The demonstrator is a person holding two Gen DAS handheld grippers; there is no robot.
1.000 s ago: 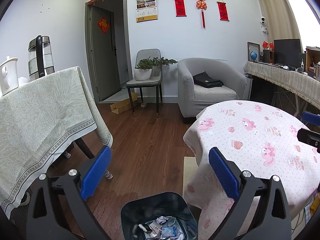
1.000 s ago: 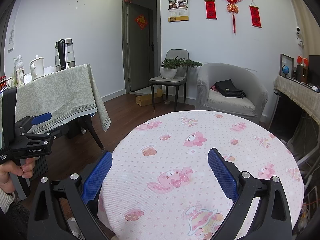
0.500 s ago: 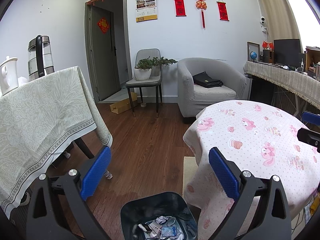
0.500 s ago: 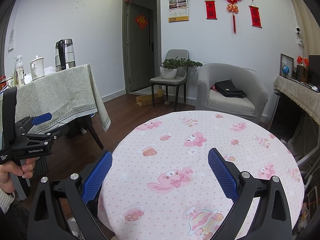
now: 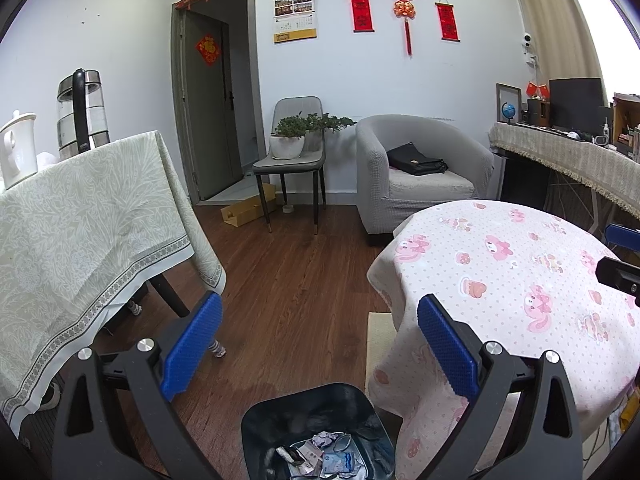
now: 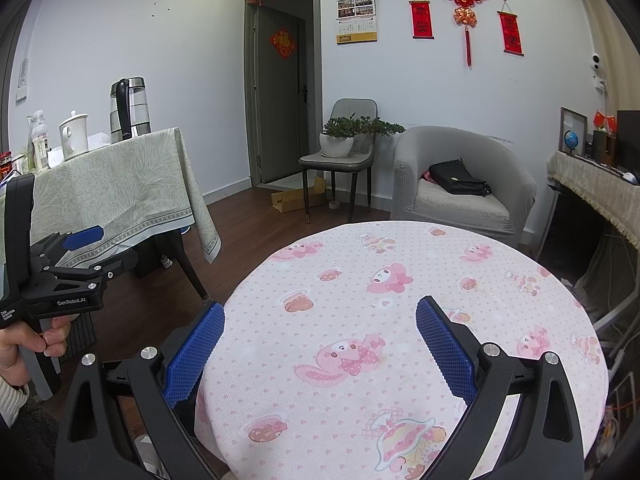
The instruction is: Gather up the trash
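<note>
Landmark: dark plastic trash bin point(image 5: 316, 432) on floor, crumpled wrappers and paper trash point(image 5: 320, 454) inside.

Left gripper point(image 5: 318, 344) above bin, fingers spread, empty; likely drop position.

Right gripper point(image 6: 320, 346) beyond bin, over round pink cartoon-print surface point(image 6: 400, 280), fingers spread, empty; surface shows no trash, task likely near done.

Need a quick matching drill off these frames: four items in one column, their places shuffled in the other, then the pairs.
Things:
1. black bag
2. potted plant
3. kettle
4. wrappers

Places:
A. in the dark bin on the floor
B. on the grey armchair seat
C. on the table with the green cloth
D. on the grey dining chair

Pairs: 1-B, 2-D, 3-C, 4-A
</note>
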